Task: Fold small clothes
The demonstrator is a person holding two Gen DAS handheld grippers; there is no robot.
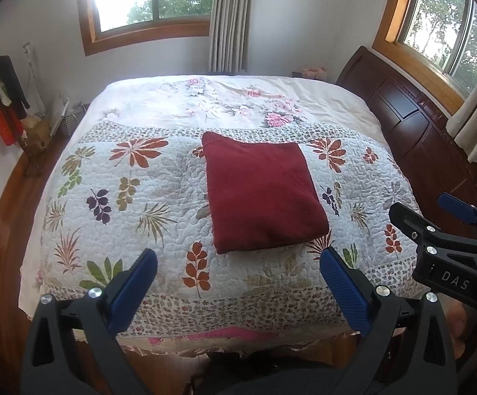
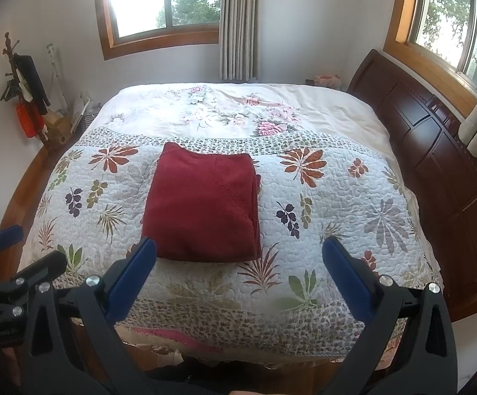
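- Nearest, the left gripper (image 1: 238, 283) and the right gripper (image 2: 238, 273) hang released, their blue ribbed pads spread wide and holding nothing.
- A folded dark-red fleecy garment (image 1: 260, 192) lies mid-quilt (image 1: 113, 197) on the bed, long axis running away from the cameras.
- Its inner layers are hidden.

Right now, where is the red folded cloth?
The dark red folded garment lies flat on the leaf-patterned quilt, around the middle of the bed, just ahead of both open grippers and touching neither.
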